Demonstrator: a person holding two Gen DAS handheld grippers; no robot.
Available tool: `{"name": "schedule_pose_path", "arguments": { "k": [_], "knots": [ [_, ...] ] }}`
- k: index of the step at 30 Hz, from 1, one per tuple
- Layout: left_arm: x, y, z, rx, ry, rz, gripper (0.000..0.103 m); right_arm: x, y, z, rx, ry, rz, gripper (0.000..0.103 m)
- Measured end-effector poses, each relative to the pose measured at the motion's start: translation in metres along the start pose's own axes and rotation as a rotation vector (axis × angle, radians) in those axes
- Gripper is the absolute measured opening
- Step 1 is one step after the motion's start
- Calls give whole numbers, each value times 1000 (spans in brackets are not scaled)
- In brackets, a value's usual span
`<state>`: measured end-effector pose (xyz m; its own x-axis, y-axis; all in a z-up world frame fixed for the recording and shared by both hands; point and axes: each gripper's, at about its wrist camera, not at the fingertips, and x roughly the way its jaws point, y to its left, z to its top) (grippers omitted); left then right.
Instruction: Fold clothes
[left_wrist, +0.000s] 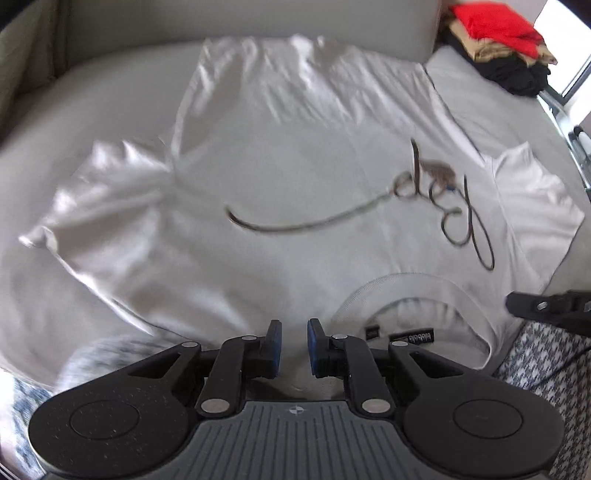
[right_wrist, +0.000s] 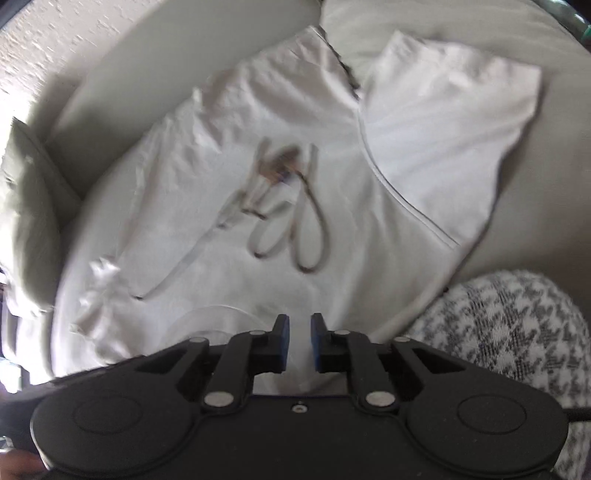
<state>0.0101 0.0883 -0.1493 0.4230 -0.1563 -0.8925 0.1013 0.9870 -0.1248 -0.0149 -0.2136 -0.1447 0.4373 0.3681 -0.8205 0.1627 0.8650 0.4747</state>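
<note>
The white T-shirt (left_wrist: 280, 177) lies spread flat, front up, on a grey sofa seat (left_wrist: 491, 99), its collar (left_wrist: 406, 291) toward the camera and its hem toward the backrest (left_wrist: 258, 18). A dark cursive print (left_wrist: 436, 192) crosses the chest. Both short sleeves lie out to the sides, the one at the left of the left wrist view crumpled (left_wrist: 92, 195), the other flat (left_wrist: 535, 199). A label (left_wrist: 412, 338) shows inside the neck.

The left gripper (left_wrist: 294, 347) hangs above the near edge of the shirt, just left of the collar; its 2 blue pads stand a narrow gap apart, with nothing between them. The right gripper (right_wrist: 299, 341) hangs over the collar side as well, jaws likewise slightly parted and empty.

A houndstooth cloth (right_wrist: 517, 325) lies beside the shirt at lower right. A stack of folded clothes, red on tan on black (left_wrist: 502, 44), sits at the far right of the seat. A cushion (right_wrist: 29, 206) leans at the left.
</note>
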Motion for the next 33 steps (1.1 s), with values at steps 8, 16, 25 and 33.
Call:
{"name": "schedule_pose_path", "arguments": {
  "k": [8, 16, 25, 33],
  "knots": [
    [-95, 13, 61, 8, -340, -16, 16, -94, 66, 56, -132, -265, 185, 29],
    [-32, 38, 118, 1, -338, 23, 19, -29, 34, 132, -68, -333, 81, 35],
    [106, 70, 169, -90, -223, 32, 3, 108, -54, 202, 65, -209, -126, 16],
    [162, 87, 179, -149, -138, 146, 6, 147, -64, 224, 83, -189, -159, 17]
  ]
}}
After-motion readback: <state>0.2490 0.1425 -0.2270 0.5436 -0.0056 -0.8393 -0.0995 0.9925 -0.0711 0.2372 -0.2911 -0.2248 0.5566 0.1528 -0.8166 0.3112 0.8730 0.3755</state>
